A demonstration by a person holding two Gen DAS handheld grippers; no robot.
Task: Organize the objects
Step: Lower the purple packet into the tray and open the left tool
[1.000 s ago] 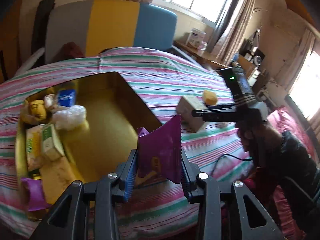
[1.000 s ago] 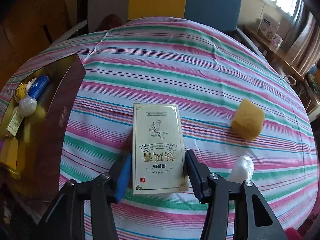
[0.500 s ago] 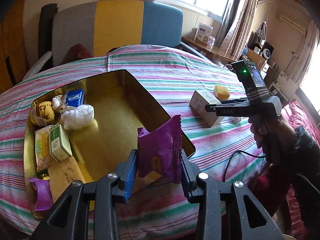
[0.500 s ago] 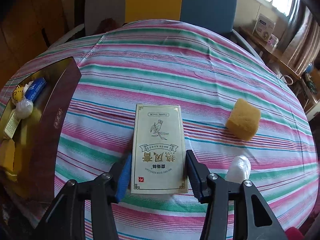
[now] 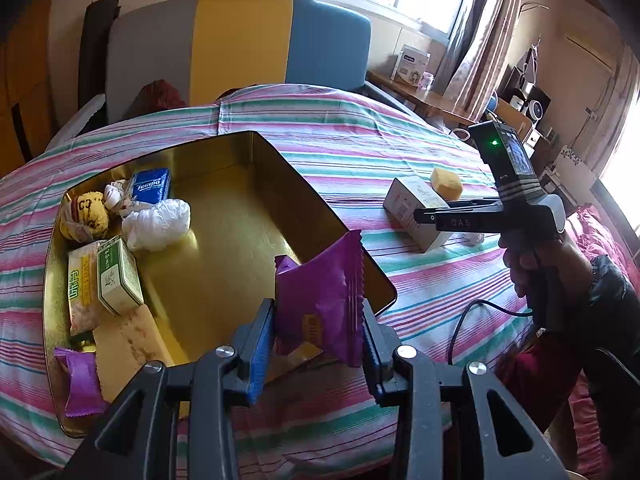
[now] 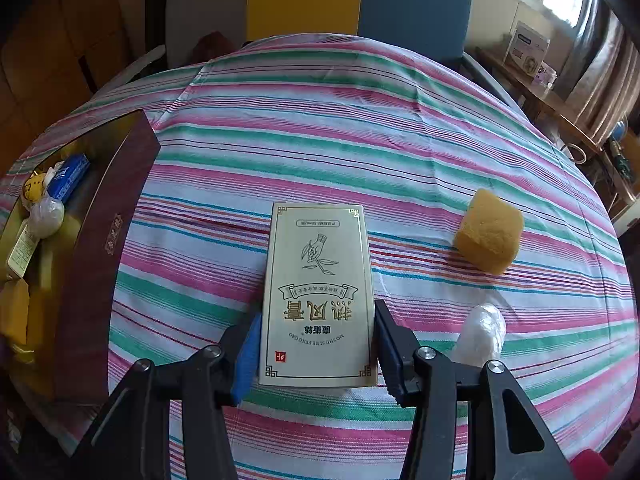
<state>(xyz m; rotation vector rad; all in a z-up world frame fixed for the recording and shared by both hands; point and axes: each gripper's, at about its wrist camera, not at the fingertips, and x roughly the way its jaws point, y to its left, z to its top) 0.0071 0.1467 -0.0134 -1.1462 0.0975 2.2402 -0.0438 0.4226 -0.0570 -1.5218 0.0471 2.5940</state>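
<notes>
My left gripper (image 5: 316,344) is shut on a purple snack packet (image 5: 320,296) and holds it above the near right corner of a gold tin box (image 5: 360,256). The tin holds a blue tissue pack (image 5: 150,186), a white wad (image 5: 158,224), a green box (image 5: 118,276) and another purple packet (image 5: 80,380). My right gripper (image 6: 316,348) is closed around the near end of a cream carton (image 6: 318,292) lying on the striped tablecloth (image 6: 320,140). The carton (image 5: 416,210) and right gripper (image 5: 448,216) also show in the left wrist view.
A yellow sponge (image 6: 488,236) and a small clear-wrapped item (image 6: 480,334) lie right of the carton. The tin's dark outer wall (image 6: 100,248) stands to the left. A multicoloured chair (image 6: 320,0) is behind the table.
The left gripper with the purple packet has pulled back and up a little, so more of the tin shows. The right gripper has stayed on the carton.
</notes>
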